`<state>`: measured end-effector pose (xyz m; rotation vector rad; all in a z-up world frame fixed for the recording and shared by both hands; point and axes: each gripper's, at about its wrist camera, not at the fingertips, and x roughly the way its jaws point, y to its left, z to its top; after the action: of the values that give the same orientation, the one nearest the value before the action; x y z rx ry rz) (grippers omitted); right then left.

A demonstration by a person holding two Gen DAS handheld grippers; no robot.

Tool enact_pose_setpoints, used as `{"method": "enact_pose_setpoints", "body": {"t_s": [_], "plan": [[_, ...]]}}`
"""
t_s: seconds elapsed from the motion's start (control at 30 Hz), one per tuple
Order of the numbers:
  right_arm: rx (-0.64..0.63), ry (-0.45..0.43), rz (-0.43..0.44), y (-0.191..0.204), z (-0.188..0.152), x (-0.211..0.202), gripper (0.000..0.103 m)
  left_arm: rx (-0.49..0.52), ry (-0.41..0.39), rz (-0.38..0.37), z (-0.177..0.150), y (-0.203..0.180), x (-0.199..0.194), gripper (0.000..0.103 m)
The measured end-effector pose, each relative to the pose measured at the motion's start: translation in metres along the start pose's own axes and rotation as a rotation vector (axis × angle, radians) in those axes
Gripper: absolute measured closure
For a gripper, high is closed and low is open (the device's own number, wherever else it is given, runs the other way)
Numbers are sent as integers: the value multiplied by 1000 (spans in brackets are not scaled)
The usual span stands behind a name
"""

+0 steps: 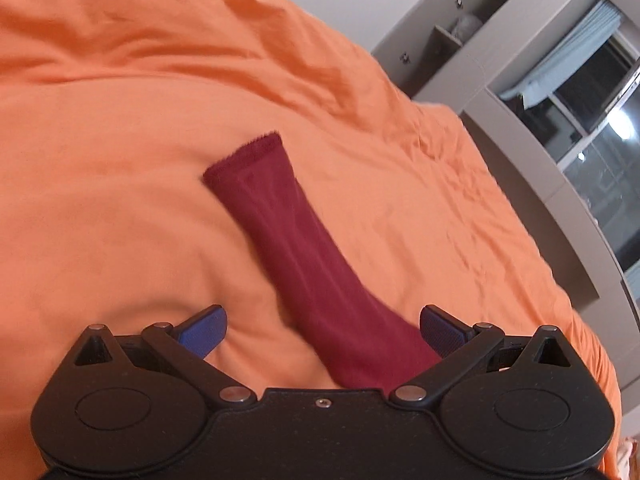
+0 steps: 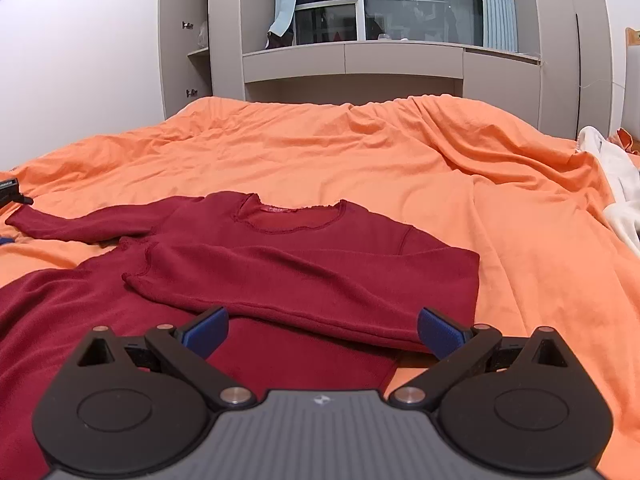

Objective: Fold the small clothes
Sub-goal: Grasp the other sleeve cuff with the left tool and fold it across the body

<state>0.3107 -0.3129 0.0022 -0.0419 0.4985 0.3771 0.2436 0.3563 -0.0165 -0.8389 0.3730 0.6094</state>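
I keep both sets of fingers released. The left gripper (image 1: 322,334) straddles the outstretched sleeve (image 1: 280,224) for pickup; the right gripper (image 2: 322,334) hovers over the red shirt (image 2: 304,264), one sleeve folded across, on the bed (image 2: 360,152).

From my right claw (image 2: 322,332), fingers spread wide, blue pads (image 2: 438,330) apart and holding nothing, I see:
- dark red long-sleeved knit top (image 2: 304,256), flat on the bed, one sleeve folded across its front, the other stretched left;
- rumpled orange bedsheet (image 2: 360,152);
- white cloth (image 2: 616,192), at the right edge;
- grey wardrobe unit (image 2: 352,60) around a window.
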Motion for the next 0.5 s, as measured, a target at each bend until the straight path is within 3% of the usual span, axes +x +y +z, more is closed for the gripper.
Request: {"method": "enact_pose_setpoints", "body": {"t_s": [0.07, 0.17, 0.4, 0.5], "plan": [[-8, 7, 2, 2, -1, 2, 0, 17, -28, 10, -1, -4, 2, 3], [-18, 11, 4, 4, -2, 3, 0, 44, -70, 22, -1, -8, 3, 23], [-16, 10, 10, 2, -2, 2, 0, -68, -109, 73, 5, 10, 10, 95], [-19, 8, 13, 1, -2, 1, 0, -61, -147, 56, 6, 9, 6, 98]]}}
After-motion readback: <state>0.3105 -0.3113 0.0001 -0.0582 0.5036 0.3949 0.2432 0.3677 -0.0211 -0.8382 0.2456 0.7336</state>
